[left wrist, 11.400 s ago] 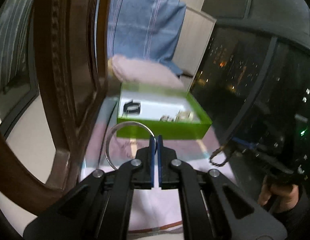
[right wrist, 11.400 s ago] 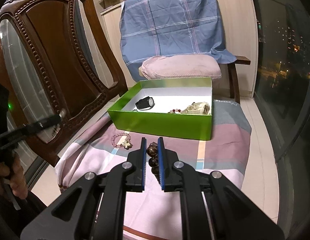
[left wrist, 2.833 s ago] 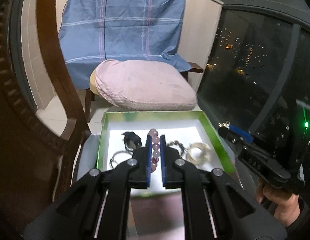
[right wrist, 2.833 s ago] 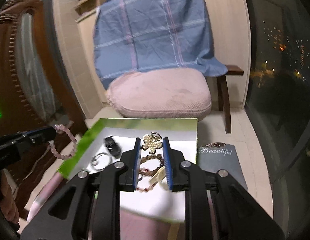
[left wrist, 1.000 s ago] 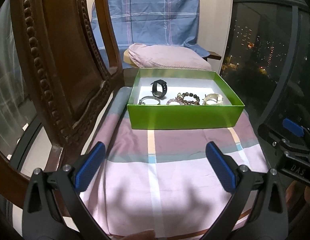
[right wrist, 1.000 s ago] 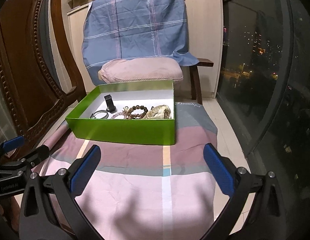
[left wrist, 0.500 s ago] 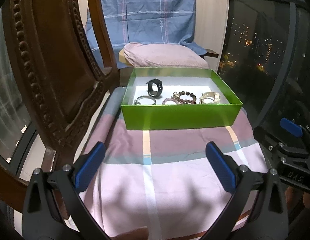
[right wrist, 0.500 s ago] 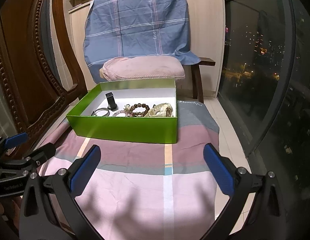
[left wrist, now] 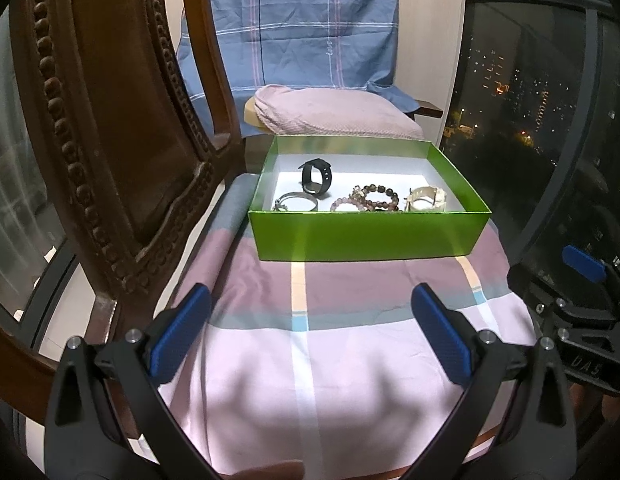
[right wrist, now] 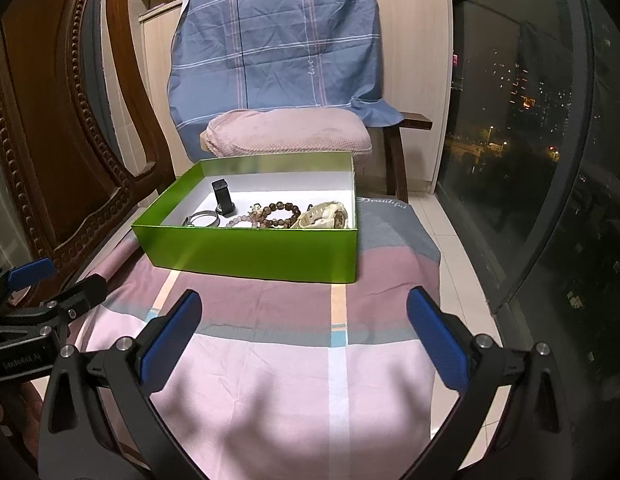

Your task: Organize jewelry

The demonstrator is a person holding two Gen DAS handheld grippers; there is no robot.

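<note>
A green box (left wrist: 365, 236) (right wrist: 250, 250) sits at the far end of the checked pink cloth. Inside lie a black watch (left wrist: 315, 176) (right wrist: 222, 196), a silver bangle (left wrist: 296, 200) (right wrist: 202, 218), beaded bracelets (left wrist: 367, 198) (right wrist: 276, 212) and a cream watch (left wrist: 425, 199) (right wrist: 323, 215). My left gripper (left wrist: 308, 334) hangs open above the near part of the cloth, well short of the box, holding nothing. My right gripper (right wrist: 308, 338) is likewise open and holds nothing over the near cloth. Each gripper shows at the edge of the other's view.
A carved wooden chair back (left wrist: 110, 140) (right wrist: 58, 128) rises close on the left. Behind the box stand a pink cushion (right wrist: 286, 134) and a blue plaid cloth (right wrist: 278, 52). A dark window (right wrist: 549, 140) runs along the right. The checked cloth (left wrist: 310, 344) covers the surface.
Both grippers have drawn a little nearer to the box over the last second, still open. Earlier they held bracelets shut over the box; those pieces now lie inside it.
</note>
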